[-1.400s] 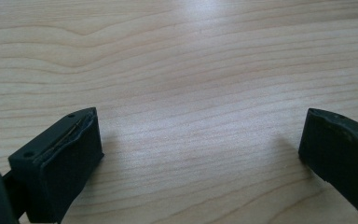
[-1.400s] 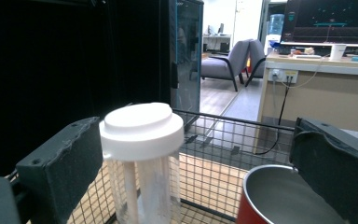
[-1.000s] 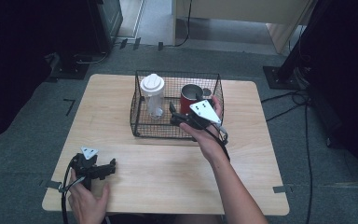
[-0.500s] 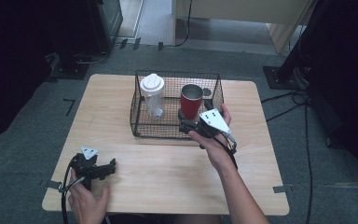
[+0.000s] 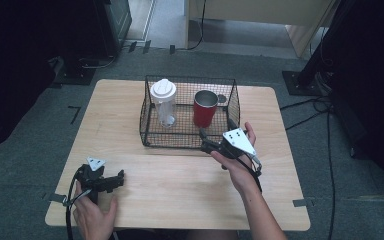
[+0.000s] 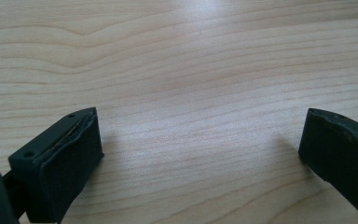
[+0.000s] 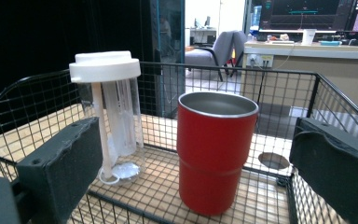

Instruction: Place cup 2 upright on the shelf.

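A red steel-lined tumbler (image 7: 216,151) stands upright in a black wire basket (image 7: 279,77), between the right gripper's (image 7: 200,172) open jaws. Left of it stands a clear bottle (image 7: 114,116) with a white lid (image 7: 105,65).

You are seeing no readable text; the monitors (image 7: 307,11) at one o'clock are glowing, perhaps showing lettering, too blurred.
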Demonstrator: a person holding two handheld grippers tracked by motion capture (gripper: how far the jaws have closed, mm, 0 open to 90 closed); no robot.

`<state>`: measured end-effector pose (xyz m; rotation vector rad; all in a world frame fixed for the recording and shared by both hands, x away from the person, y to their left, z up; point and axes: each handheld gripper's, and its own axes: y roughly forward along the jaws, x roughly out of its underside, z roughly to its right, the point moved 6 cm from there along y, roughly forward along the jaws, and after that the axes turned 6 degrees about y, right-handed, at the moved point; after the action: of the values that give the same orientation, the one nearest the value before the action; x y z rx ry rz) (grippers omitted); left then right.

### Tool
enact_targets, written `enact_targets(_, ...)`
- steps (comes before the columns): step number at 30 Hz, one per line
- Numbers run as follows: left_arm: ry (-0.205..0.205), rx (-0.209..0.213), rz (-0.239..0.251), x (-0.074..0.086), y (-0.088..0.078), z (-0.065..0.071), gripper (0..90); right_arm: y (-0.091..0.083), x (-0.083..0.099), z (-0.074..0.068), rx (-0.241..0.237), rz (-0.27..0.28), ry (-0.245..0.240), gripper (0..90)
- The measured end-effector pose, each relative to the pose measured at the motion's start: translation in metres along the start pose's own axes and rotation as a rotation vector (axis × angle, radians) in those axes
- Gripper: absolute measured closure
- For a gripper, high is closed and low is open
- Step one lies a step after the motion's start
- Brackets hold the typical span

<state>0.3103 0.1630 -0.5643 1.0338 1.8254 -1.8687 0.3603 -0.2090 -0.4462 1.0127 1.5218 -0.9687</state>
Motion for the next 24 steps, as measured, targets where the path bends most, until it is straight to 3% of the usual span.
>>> enact_targets(24, 0.001, 0.000, 0.000, 0.000, 0.000, 0.000, 0.0, -0.046, 0.043, 0.055, 0.109, -0.058, 0.021, 2.8)
